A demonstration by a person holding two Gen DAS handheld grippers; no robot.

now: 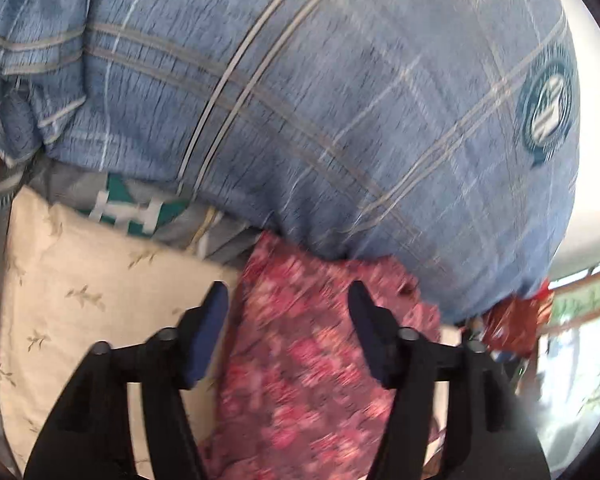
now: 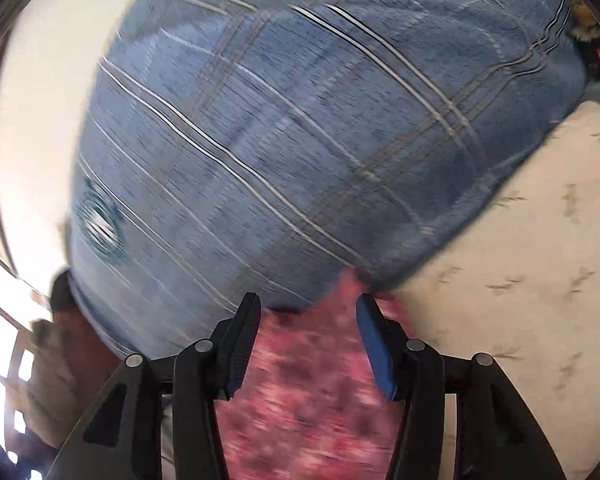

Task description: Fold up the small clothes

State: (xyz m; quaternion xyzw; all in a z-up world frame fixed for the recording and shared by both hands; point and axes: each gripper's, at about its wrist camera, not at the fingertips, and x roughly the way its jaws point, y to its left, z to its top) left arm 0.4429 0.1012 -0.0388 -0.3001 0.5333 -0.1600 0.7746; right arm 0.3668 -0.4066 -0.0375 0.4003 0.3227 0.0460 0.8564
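A small red and pink floral garment (image 1: pixel 316 352) lies on the cream leaf-print sheet (image 1: pixel 84 272), its far edge against a big blue plaid pillow (image 1: pixel 320 112). My left gripper (image 1: pixel 288 304) is open, its fingers wide apart just above the garment, one on each side. In the right wrist view the same floral garment (image 2: pixel 312 392) fills the space below my right gripper (image 2: pixel 306 312), which is also open, with the garment's far tip (image 2: pixel 350 280) under the pillow's edge (image 2: pixel 300 140). Both views are motion-blurred. Neither gripper holds cloth.
A grey and green patterned cloth (image 1: pixel 132 208) lies tucked under the pillow at the left. A white wall (image 2: pixel 40 100) stands behind the pillow. Windows (image 1: pixel 580 352) show at the side. The cream sheet (image 2: pixel 520 280) stretches to the right of the garment.
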